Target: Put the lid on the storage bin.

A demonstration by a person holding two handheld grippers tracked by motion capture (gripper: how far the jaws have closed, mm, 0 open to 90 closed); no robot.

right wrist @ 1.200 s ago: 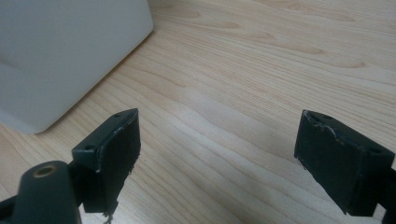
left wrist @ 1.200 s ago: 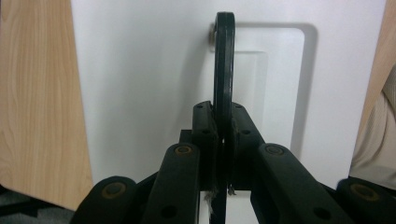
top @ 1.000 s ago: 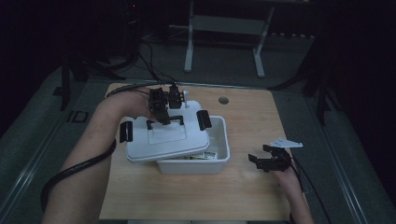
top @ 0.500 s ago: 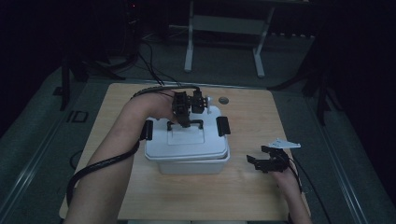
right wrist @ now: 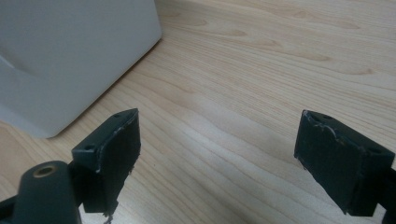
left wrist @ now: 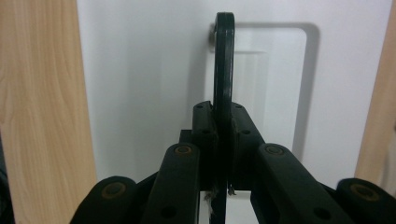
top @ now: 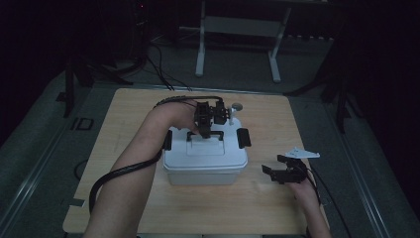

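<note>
Left gripper [top: 208, 130] is clenched on the thin black handle [left wrist: 223, 60] of the white lid [top: 204, 153], which sits on the white box [top: 205, 174] directly under it. The lid looks light, stiff and smooth, so I judge the handle the safest place to hold. Right gripper [top: 278, 169] rests beside the box on the wooden table [top: 267, 208], its jaws spread and holding nothing.

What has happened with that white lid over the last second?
The left gripper, clamped on the lid's black handle, carried the white lid from askew at the box's left to square on top of the box, covering the opening. The right gripper stayed put on the table, jaws open, holding nothing.
</note>
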